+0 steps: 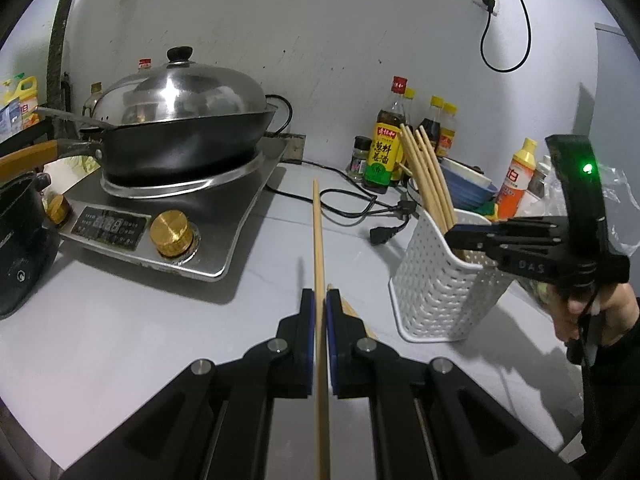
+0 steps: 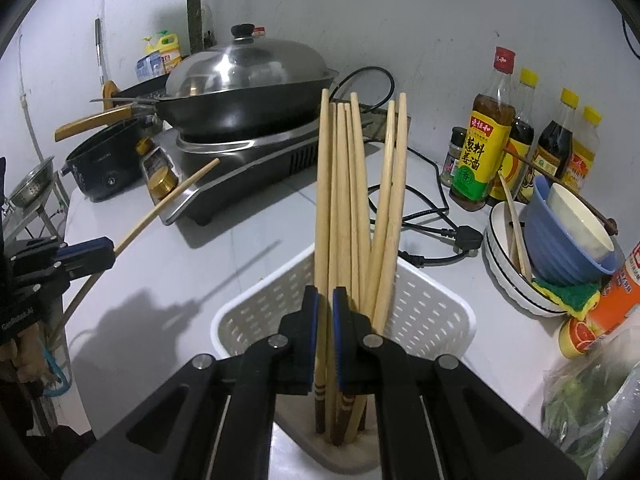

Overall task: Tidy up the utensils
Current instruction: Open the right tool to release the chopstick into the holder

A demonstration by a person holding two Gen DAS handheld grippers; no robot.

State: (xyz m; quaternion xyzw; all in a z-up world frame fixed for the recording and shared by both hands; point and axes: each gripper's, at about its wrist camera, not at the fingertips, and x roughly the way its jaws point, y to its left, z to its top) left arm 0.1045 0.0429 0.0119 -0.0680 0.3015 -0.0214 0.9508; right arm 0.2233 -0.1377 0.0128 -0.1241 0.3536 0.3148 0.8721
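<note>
The left gripper (image 1: pixel 319 334) pinches one pale wooden chopstick (image 1: pixel 319 240), long axis running up frame centre. The white perforated plastic holder (image 1: pixel 436 292) sits centre-right, beneath the right gripper (image 2: pixel 325 336), whose slightly parted jaws straddle a standing chopstick (image 2: pixel 322 200).

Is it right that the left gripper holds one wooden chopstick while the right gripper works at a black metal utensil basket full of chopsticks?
Not quite: the perforated utensil basket is white plastic, not black metal, as the right wrist view shows. The rest stands: the left gripper is shut on one wooden chopstick, and the right gripper is at the basket's bundle of chopsticks.
</note>
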